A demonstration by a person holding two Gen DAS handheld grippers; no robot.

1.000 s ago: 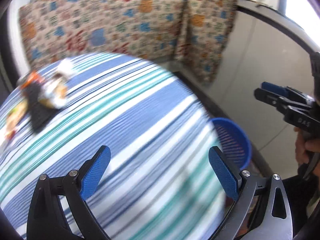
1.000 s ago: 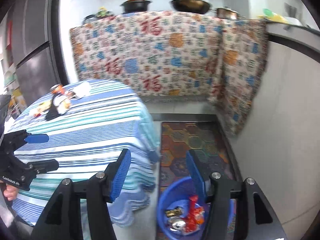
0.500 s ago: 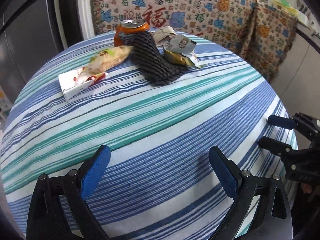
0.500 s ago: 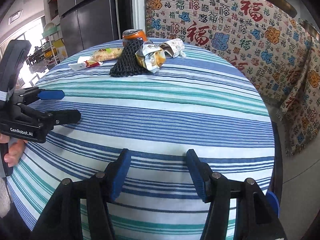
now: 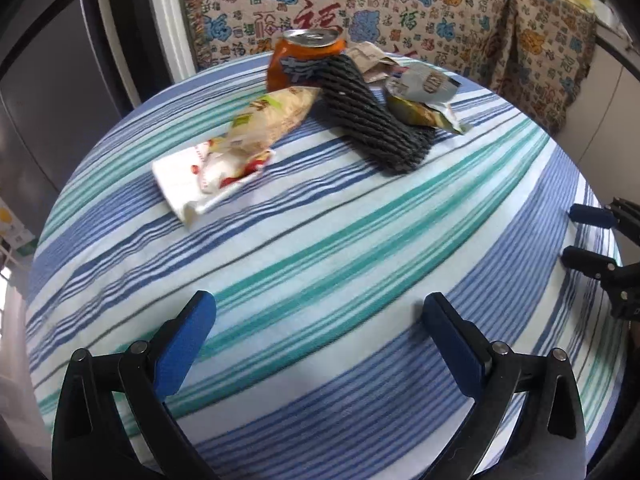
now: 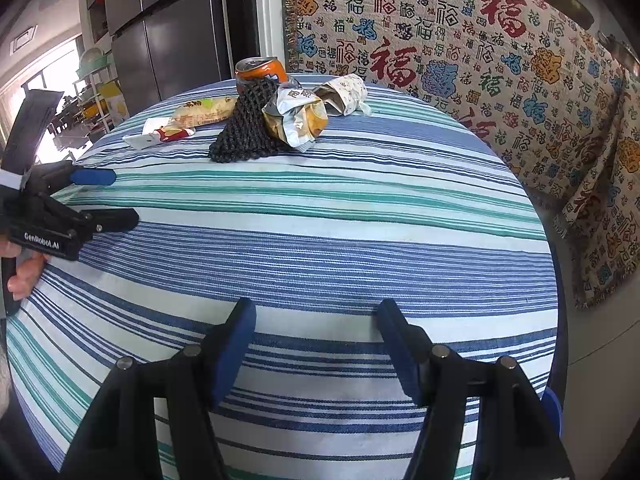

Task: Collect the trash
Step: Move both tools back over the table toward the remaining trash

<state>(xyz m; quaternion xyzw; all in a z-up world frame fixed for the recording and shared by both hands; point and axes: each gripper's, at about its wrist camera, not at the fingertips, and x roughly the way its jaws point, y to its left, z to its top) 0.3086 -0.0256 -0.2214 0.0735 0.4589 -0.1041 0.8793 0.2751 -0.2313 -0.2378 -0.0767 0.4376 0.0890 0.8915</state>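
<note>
Two handheld grippers tilt down over the near edge of a round worktop point(image 6: 360, 216) in a blue-and-green striped cloth. The left gripper point(image 5: 320, 320) has its blue pads spread wide with nothing between them. The right gripper point(image 6: 316, 320) is about half open and empty too, its jaws having just been widening. A hand point(image 6: 22, 272) grips the left gripper's handle at the worktop's left edge.

The trash lies in a cluster at the far edge: an orange drink can point(image 6: 260, 74) standing upright, a black foam net sleeve point(image 6: 250, 128) leaning against it, a crumpled silver snack bag point(image 6: 294, 114) touching the sleeve's right side, a crumpled paper wrapper point(image 6: 344, 94) just beyond, and two flat wrappers point(image 5: 240, 136) on the left.
</note>
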